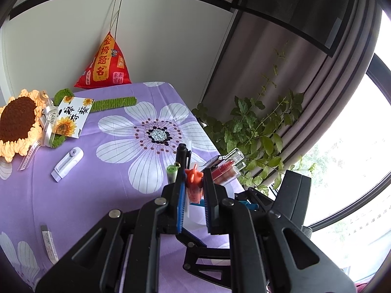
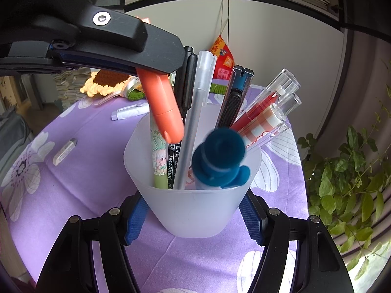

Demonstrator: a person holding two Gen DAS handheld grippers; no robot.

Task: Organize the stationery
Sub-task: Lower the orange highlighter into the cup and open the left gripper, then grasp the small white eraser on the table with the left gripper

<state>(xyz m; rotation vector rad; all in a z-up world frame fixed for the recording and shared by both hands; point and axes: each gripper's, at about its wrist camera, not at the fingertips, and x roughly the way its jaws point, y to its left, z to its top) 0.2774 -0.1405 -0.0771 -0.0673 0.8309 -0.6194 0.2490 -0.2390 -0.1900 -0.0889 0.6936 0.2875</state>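
Observation:
My right gripper (image 2: pixel 193 219) is shut on a frosted white pen cup (image 2: pixel 195 210), its blue pads pressing both sides. In the cup stand a green cartoon pen (image 2: pixel 158 161), a black marker (image 2: pixel 172 163), a clear gel pen (image 2: pixel 195 102), a blue cutter (image 2: pixel 232 102), red pens in clear cases (image 2: pixel 264 112) and a blue fuzzy-topped pen (image 2: pixel 220 156). My left gripper (image 1: pixel 193 180) comes in from the upper left in the right wrist view and is shut on an orange carrot-shaped pen (image 2: pixel 163 107). The pen's lower end hangs over the cup's mouth.
A white slide cutter (image 1: pixel 68 163) and a small eraser (image 1: pixel 50 243) lie on the purple flowered cloth (image 1: pixel 97 195). A crochet sunflower (image 1: pixel 17 122) and a red pyramid pouch (image 1: pixel 105 66) sit at the back. A leafy plant (image 1: pixel 256 131) stands beyond the table's right edge.

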